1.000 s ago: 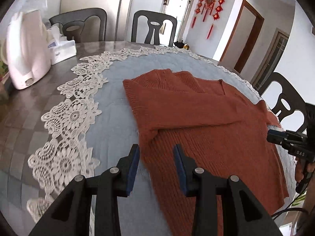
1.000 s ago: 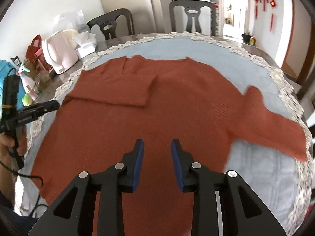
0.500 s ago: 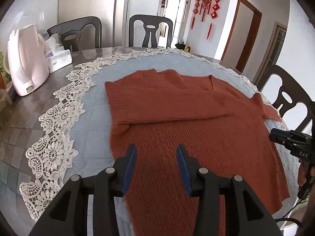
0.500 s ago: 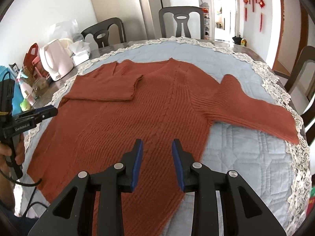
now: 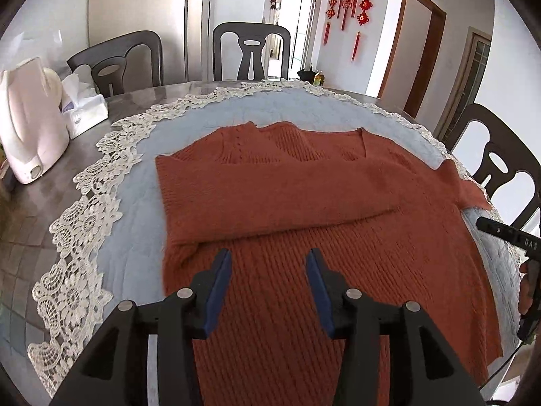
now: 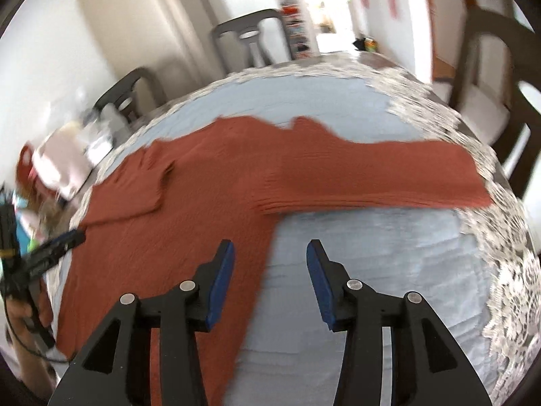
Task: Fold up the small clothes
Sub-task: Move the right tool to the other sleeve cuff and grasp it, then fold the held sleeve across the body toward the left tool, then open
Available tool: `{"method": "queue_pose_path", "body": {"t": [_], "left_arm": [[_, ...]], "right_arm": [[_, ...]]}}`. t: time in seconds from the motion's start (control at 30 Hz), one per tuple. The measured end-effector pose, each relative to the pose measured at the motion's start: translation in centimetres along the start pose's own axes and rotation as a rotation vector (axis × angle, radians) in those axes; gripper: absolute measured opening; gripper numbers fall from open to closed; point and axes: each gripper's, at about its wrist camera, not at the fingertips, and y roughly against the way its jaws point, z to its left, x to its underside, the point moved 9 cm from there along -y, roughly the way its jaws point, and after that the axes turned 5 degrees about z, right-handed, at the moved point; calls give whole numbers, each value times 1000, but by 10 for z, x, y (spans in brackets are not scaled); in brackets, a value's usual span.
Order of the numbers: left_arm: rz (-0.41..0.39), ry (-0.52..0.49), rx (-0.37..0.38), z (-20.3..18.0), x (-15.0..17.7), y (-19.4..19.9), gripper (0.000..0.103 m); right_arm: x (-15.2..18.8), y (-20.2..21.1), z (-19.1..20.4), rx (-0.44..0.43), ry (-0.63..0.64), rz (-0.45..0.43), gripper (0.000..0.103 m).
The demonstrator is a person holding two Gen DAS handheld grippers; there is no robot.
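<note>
A rust-red knitted sweater [image 5: 338,223] lies flat on a pale blue quilted cloth [image 5: 135,230] with a white lace border [image 5: 77,209], spread over the dark tabletop [image 5: 30,223]. In the left wrist view the sweater fills the middle and lower right of the frame, its neckline toward the top; one sleeve [image 5: 270,196] is folded across the chest, its cuff end reaching toward the right. The left claw [image 5: 268,264] hovers at the bottom centre of that frame, over the sweater's lower body. Its blue-padded jaws stand apart with nothing between them, and they have just been opening. At the right edge of the frame the right claw's black body shows, held in a hand [image 5: 527,287].

The right wrist view is blurred. Here the sweater runs from the lower left to the right, with the other sleeve [image 6: 389,176] stretched out flat toward the right edge of the frame, over the blue cloth. The right claw [image 6: 270,257] sits at the bottom centre above the sweater's side edge, one pad over knit and the other over bare cloth. Its jaws are also apart and empty, and have just been opening.

A white kettle [image 5: 27,121] and a tissue box [image 5: 84,111] stand at the upper left of the left wrist view; dark chairs [image 5: 252,50] ring the tabletop.
</note>
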Motion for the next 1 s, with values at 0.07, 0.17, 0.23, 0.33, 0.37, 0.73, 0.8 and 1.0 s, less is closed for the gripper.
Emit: {"method": "queue_pose_path", "body": {"t": [0.07,0.17,0.23,0.33,0.37,0.73,0.8,1.0], "left_arm": [[6,1,-2,1,-2,-4,49],[16,8,-1,3,-3,-10,49],[26,14,2,4,-2,-14,49],[41,19,7,5,1,-19,49],[43,18,8,4,2,-19,49],[51,12,23,1,4,-23,58],[50,17,31,2,4,-23,59],[51,15,36,1,4,-23,61]], "right_arm": [[-5,4,-19,16,-66,-16,46],[-10,10,-49,55,-167,-34,46],[-10,11,-63,66,-218,-35,46],[-12,11,-77,77,-276,-35,46],[-13,11,-81,64,-290,-43,46],[-40,5,-120,-8,-487,-126,35],[-42,3,-127,31,-486,-118,14],[-71,25,-89,-37,-361,-180,6]]}}
